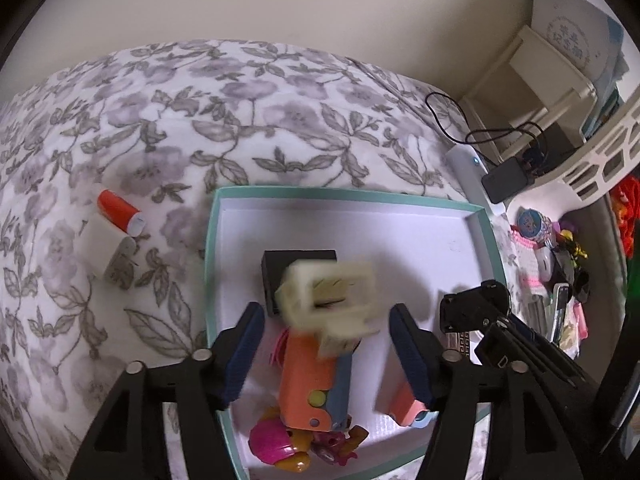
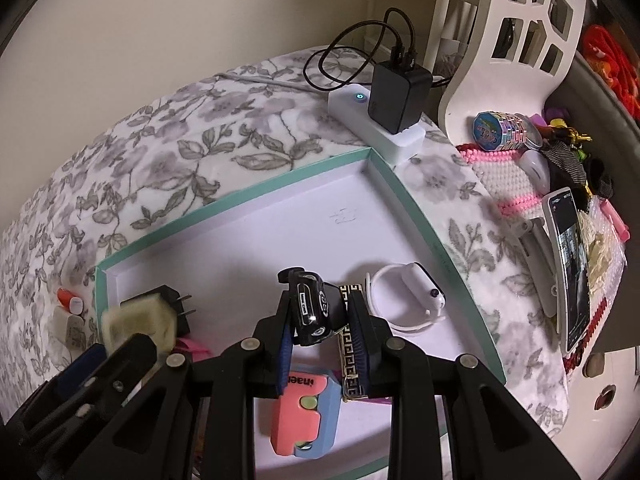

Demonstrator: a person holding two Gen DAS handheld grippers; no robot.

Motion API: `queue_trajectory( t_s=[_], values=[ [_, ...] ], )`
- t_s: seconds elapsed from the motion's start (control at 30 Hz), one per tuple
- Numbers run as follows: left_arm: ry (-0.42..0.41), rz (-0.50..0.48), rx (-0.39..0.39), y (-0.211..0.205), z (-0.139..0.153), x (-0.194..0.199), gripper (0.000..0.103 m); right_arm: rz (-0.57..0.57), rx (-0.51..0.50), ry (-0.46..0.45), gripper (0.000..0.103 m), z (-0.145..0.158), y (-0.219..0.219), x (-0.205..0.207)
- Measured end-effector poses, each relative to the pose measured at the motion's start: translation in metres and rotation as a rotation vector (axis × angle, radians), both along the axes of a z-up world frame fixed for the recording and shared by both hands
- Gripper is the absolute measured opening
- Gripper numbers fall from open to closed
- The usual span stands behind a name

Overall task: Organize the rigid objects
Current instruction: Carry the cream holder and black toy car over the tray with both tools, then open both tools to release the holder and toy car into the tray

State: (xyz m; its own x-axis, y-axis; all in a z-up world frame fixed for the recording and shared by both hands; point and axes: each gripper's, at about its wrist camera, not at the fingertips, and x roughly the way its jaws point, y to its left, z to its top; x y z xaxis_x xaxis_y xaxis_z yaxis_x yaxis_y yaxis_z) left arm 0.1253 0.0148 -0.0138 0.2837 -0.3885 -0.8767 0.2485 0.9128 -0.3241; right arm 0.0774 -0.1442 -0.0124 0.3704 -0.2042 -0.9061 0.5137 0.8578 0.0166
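A teal-rimmed white tray (image 1: 214, 264) (image 2: 420, 224) lies on the floral blanket. My left gripper (image 1: 326, 310) is open over it; a blurred cream block (image 1: 332, 300) (image 2: 138, 324) sits between the blue pads without touching either. Under it are a black plug adapter (image 1: 276, 272) (image 2: 172, 304), an orange-and-blue case (image 1: 312, 384) (image 2: 304, 416) and a pink toy (image 1: 276, 444). My right gripper (image 2: 320, 298) (image 1: 472, 308) is shut on a black toy car (image 2: 314, 308) above a gold-patterned box (image 2: 352, 352), next to a white wristband device (image 2: 408, 296).
Left of the tray on the blanket lie an orange-red tube (image 1: 118, 210) and a cream block (image 1: 108, 248). Behind the tray's far corner is a white power strip (image 2: 376, 120) with a black charger (image 2: 400, 96). To the right stand a phone (image 2: 572, 264), knitted cloth and a white basket (image 2: 512, 40).
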Motion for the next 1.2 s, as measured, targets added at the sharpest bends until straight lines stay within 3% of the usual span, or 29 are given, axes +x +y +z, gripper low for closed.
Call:
queue_trajectory(
  t_s=[0.47,0.63,0.83,1.0,1.13,1.2],
  values=[
    [-0.002,0.055,0.008,0.02,0.004,0.006,0.072,0.026,-0.002,0.023,0.028,-0.005,0.009,0.004],
    [-0.011,0.08,0.021,0.027,0.006,0.008,0.08,0.033,0.003,0.018,0.028,-0.005,0.011,0.005],
    [-0.016,0.122,0.043,0.039,0.006,0.012,0.097,0.031,0.003,0.015,0.049,-0.004,0.011,0.005],
    [-0.017,0.167,0.064,0.053,0.004,0.016,0.103,0.044,-0.007,0.013,0.057,-0.003,0.014,0.007],
    [-0.008,0.204,0.086,0.065,0.0,0.018,0.103,0.049,-0.006,0.002,0.074,-0.002,0.016,0.007],
    [-0.003,0.217,0.091,0.07,-0.002,0.02,0.103,0.054,-0.009,-0.001,0.077,-0.002,0.018,0.008]
  ],
)
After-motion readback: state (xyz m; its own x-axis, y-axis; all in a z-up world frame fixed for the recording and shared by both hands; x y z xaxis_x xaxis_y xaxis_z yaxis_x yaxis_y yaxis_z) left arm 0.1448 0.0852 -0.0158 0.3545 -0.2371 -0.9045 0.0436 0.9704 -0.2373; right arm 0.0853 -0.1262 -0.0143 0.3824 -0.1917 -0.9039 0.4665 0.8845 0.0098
